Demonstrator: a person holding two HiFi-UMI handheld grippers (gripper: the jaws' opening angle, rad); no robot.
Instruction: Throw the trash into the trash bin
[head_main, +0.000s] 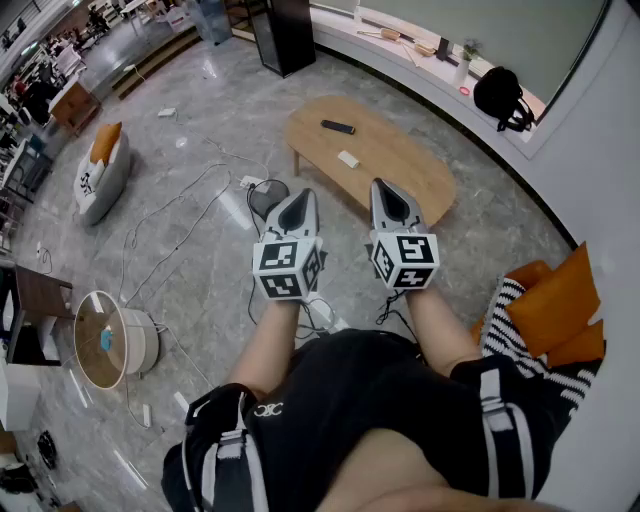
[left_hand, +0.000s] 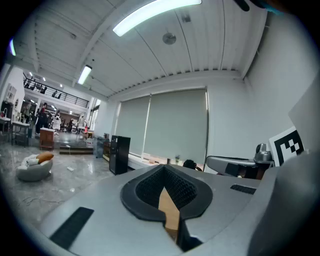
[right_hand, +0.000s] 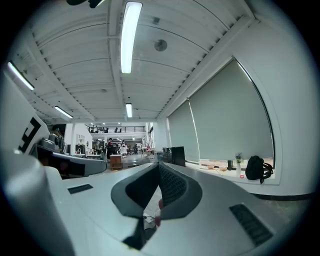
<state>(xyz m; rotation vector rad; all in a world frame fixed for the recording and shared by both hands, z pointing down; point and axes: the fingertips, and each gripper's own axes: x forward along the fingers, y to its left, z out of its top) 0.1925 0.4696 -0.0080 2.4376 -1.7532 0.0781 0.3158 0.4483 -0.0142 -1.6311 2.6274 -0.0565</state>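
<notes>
Seen from the head view, both grippers are held level over the person's lap, side by side, pointing at a low wooden table (head_main: 400, 160). On the table lie a small white scrap (head_main: 348, 158) and a black remote (head_main: 338, 127). A dark round bin (head_main: 262, 199) stands on the floor by the table's near left corner, partly hidden behind my left gripper (head_main: 302, 196). That gripper's jaws are shut with nothing held, as the left gripper view (left_hand: 163, 170) also shows. My right gripper (head_main: 385, 186) is shut and empty too, tips together in its own view (right_hand: 159, 167).
Cables and a white power strip (head_main: 250, 181) trail over the marble floor. A beanbag with an orange cushion (head_main: 100, 170) and a round wicker side table (head_main: 108, 340) stand at the left. Orange cushions (head_main: 555, 300) sit at the right, and a black backpack (head_main: 500, 95) rests on the window ledge.
</notes>
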